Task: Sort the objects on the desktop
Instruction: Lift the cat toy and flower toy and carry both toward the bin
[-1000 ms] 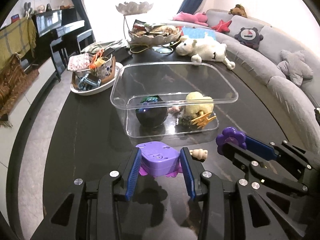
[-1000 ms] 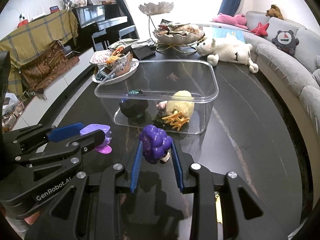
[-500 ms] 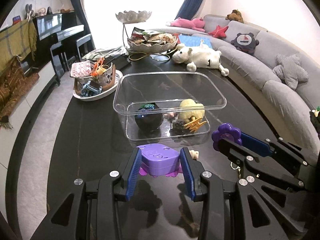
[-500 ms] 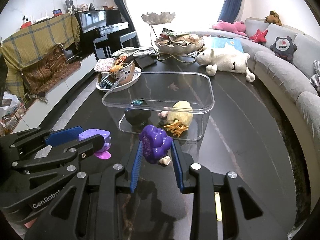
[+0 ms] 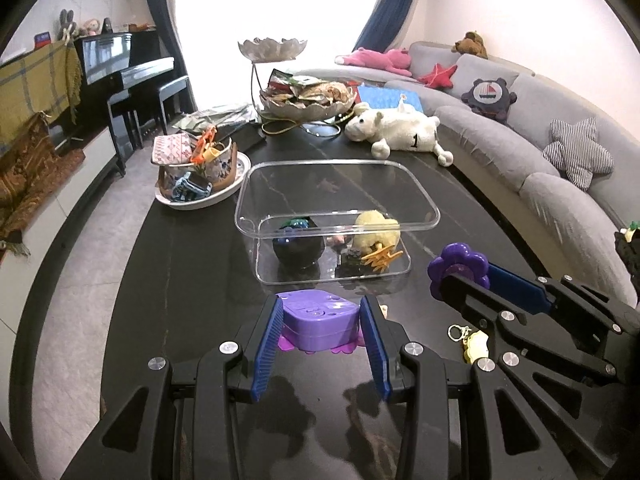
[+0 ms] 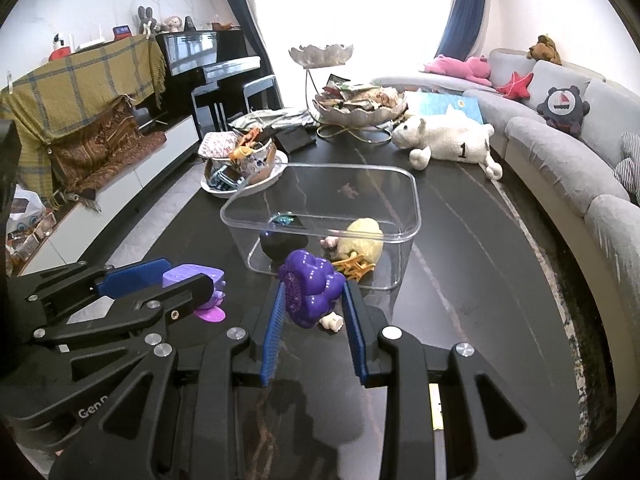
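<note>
On the left, the left gripper (image 5: 320, 326) is clamped on a lilac block-shaped toy (image 5: 318, 322), flat-topped with small holes and a brighter violet frilled base, held above the near part of the dark table (image 5: 192, 280). To its right, the right gripper (image 6: 313, 300) is closed around a deep purple flower-shaped toy (image 6: 312, 292), lobed and glossy with a glittery face, also lifted over the table's near end just short of the box. A small cream figurine (image 6: 331, 323) lies on the table below it, and a yellow keychain charm (image 5: 474, 344) rests near the right gripper's fingers.

Just beyond both stands a clear plastic box (image 5: 338, 168), open-topped. Inside, from left: a dark round object (image 5: 298, 250) with something teal (image 5: 296, 224) on top, a small pink piece (image 5: 336, 240), a fuzzy yellow toy (image 5: 376, 230) and an orange claw clip (image 5: 380, 258).

Farther left, a white plate (image 5: 192, 202) carries a patterned basket (image 5: 200, 160) crammed with oddments. Farther back, a tiered shell-shaped dish (image 5: 304, 100) holds packets, with a white plush sheep (image 5: 396, 130) lying to its right.
</note>
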Demonstrator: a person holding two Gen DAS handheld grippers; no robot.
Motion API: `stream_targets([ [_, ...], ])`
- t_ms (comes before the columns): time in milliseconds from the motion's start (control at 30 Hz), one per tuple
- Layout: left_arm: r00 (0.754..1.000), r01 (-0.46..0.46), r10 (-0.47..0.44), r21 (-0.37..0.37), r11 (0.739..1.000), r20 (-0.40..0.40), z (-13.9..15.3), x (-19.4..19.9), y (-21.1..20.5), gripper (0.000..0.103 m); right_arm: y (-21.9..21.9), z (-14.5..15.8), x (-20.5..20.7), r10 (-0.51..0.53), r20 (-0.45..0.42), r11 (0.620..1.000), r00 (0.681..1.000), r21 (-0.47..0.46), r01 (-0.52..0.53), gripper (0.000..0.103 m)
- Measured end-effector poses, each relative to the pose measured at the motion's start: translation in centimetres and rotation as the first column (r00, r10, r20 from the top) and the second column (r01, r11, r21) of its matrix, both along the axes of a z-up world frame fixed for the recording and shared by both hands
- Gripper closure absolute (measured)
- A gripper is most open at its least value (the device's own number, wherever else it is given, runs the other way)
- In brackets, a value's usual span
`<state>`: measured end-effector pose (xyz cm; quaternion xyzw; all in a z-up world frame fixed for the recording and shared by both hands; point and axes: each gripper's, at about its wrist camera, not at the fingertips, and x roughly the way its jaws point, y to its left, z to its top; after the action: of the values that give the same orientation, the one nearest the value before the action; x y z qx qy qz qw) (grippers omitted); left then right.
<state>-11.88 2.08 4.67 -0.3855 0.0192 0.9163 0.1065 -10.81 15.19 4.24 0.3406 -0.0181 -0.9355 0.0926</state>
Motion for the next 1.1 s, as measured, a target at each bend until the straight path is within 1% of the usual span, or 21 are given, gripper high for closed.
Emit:
stream_targets([
  [233,1.0,-0.004,0.003,-0.01,1.0,-0.027,1.2,0.9,0.0,0.067,-0.2,1.3,0.9,0.005,-0.026,1.0,1.0,0.006,-0.004,0.076],
  [567,0.999,-0.015,0.014,-0.008,1.0,-0.043,2.3,1.3,0.1,0.067,0.0,1.9,1.4,0.006,-0.035,1.0,0.999,0.002,-0.006,0.076],
  [867,0.998,-0.012,0.01,-0.027,1.0,-0.059,3.2,0.4,0.4,0.067,0.1,2.7,0.6,0.006,-0.05,1.0,0.999,0.005,-0.005,0.076],
  [1100,0.999,-0.011,0.01,-0.014,1.0,-0.051,3.4,-1.2,0.6,0.067,0.3,3.0,-0.8,0.005,-0.049,1.0,0.999,0.002,-0.005,0.076],
])
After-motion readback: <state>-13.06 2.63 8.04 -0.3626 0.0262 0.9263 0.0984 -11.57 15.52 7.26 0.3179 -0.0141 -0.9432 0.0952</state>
